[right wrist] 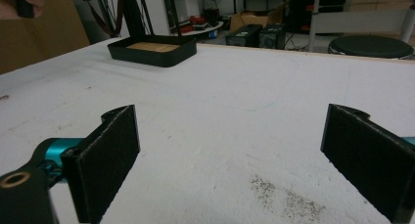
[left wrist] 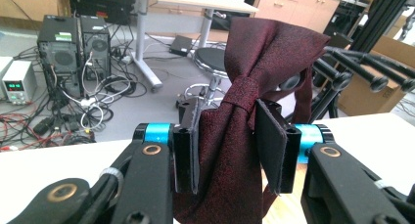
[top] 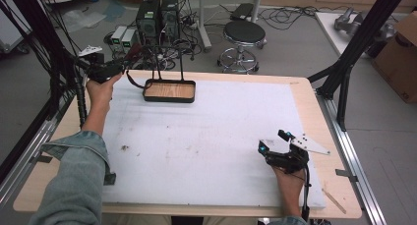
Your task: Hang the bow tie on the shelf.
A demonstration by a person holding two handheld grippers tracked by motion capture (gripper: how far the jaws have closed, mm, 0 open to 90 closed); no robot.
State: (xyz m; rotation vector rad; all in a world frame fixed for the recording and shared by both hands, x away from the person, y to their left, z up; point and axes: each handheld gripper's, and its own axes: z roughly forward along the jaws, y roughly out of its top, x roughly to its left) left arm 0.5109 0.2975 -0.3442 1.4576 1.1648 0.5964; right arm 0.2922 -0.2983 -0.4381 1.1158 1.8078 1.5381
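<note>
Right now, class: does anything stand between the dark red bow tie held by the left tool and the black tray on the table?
Nothing visible does. The left tool is shut on the bow tie, raised just left of the tray, with open air between them.

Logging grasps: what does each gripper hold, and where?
Left gripper: dark red tie, clamped just below its knot. Right gripper: nothing, jaws open over the table.

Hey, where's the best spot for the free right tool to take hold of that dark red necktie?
Probably the narrow band just above the knot of the necktie, coming from the open side, since the left tool is shut on the wide fabric below it. The knot stops slipping. The right tool rests open on the white mat.
</note>
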